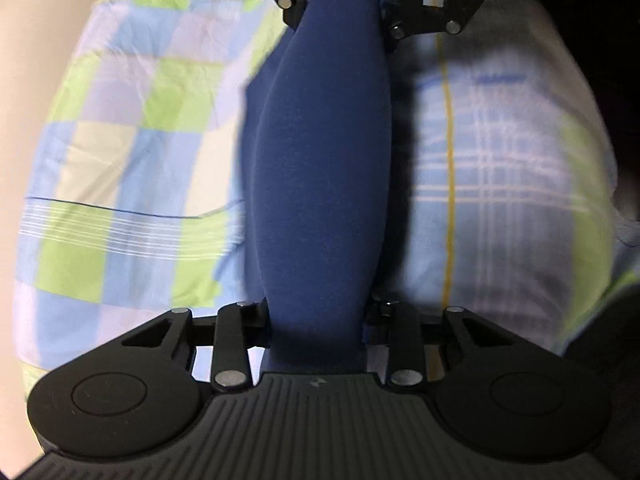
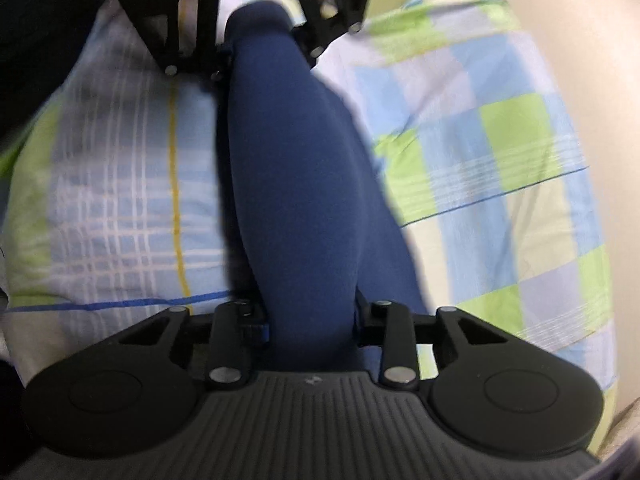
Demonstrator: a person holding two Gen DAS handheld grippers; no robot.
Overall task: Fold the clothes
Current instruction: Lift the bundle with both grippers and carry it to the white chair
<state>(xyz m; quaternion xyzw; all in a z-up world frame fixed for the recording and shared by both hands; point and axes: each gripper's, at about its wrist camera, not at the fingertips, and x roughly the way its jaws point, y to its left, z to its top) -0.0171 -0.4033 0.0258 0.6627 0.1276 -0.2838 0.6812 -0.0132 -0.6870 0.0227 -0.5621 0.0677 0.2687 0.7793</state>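
The background in both views is a bed cover with a check pattern of green, light blue and pale lilac squares, and beside it lies a plaid part with thin white lines and one yellow stripe; a plain beige surface shows at the far left edge of the left wrist view. In this view the left gripper is closed on a dark blue garment, which is gathered into a thick rolled band and passes between its two fingers near the bottom of the picture. The band runs straight up the middle of the frame, above the cover, to the right gripper, which grips the other end at the top; its fingers press on the cloth from both sides. A dark shadow lies on the plaid part just right of the band. In the right wrist view the same cover fills the right side and the yellow stripe is on the left, with a blue line crossing under it. Here the right gripper is closed on the blue garment at the bottom, and the band goes up and a little to the left to the left gripper, which holds the far end. The picture is somewhat blurred, so the exact fold of the cloth I cannot tell.
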